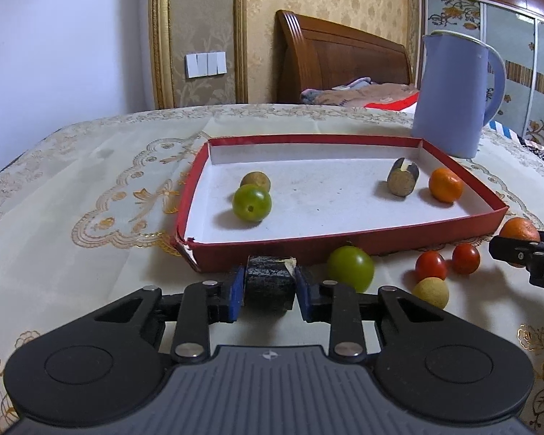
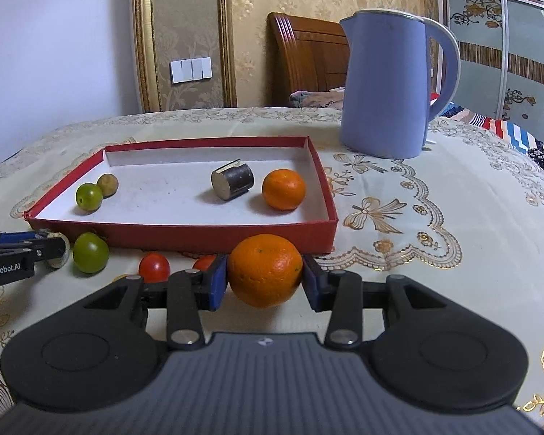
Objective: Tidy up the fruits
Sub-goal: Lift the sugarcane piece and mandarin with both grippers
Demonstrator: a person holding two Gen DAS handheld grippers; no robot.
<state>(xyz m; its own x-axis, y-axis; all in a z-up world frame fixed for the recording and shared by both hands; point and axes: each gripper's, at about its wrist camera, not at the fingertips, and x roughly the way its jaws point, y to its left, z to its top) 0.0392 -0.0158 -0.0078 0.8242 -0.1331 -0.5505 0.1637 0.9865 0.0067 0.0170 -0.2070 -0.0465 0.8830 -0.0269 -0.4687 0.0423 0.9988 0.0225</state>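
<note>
Fruits lie scattered on an embroidered cream tablecloth around a shallow red tray with a white floor. The left gripper is clamped on a short dark cylinder, seemingly a cut length of sugarcane, its blue pads pressing both ends just in front of the tray's near wall; whether the piece is lifted off the cloth I cannot tell. The right gripper grasps a whole orange between its pads, also just before the tray's near wall. Inside the tray sit a green round fruit touching a brownish longan-like fruit at the left, and a second cane piece beside a smaller orange at the right, the two pairs well apart. Outside, on the cloth between the two grippers, rest another green fruit, two cherry tomatoes close together, and a pale yellowish round fruit just in front of the nearer tomato. A lavender electric kettle stands upright on the cloth behind the tray's far right corner. Beyond the table are a wooden headboard, a bank of white wall switches and a patterned wardrobe.
</note>
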